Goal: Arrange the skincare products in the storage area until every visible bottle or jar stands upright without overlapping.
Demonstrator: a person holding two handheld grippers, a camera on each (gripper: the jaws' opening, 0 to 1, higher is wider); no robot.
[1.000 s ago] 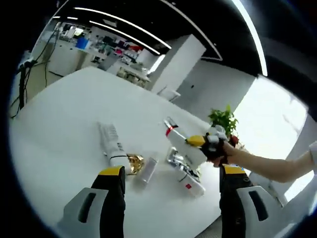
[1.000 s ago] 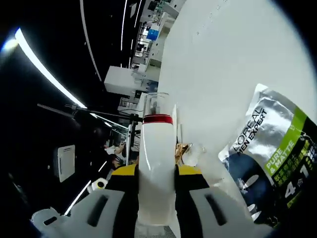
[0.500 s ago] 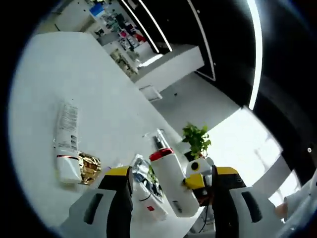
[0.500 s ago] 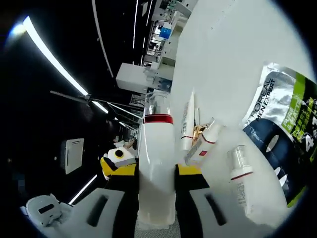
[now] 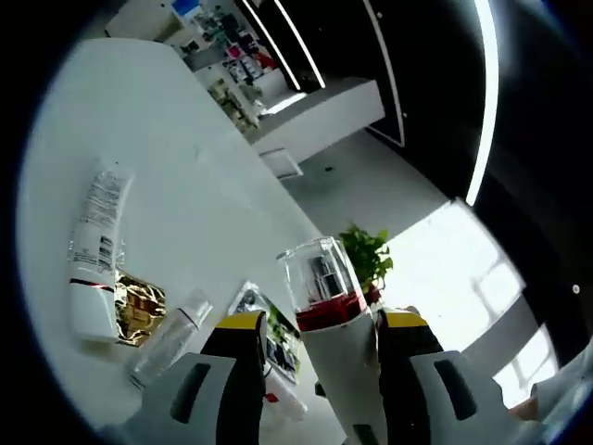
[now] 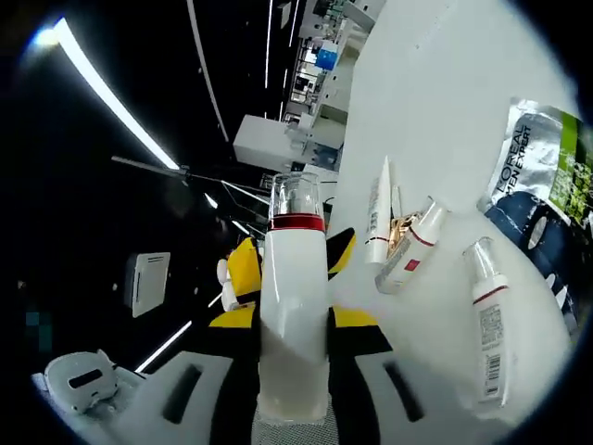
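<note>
The right gripper point(image 6: 295, 320) clamps a white bottle point(image 6: 294, 324) with a red band and clear cap. That bottle point(image 5: 335, 371) also stands between the left gripper's point(image 5: 315, 326) jaws; contact unclear. At 9 o'clock on the table point(image 5: 167, 185), a tube point(image 5: 93, 255), gold wrapper point(image 5: 139, 308) and small bottle point(image 5: 171, 338) lie flat.

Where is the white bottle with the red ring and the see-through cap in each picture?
Left gripper view: the white bottle rises at bottom centre, between that gripper's yellow-tipped jaws.
Right gripper view: the white bottle stands in the middle, clamped by the right gripper.
Shared landmark: the crumpled gold wrapper on the white table, beside a lying white tube.
</note>
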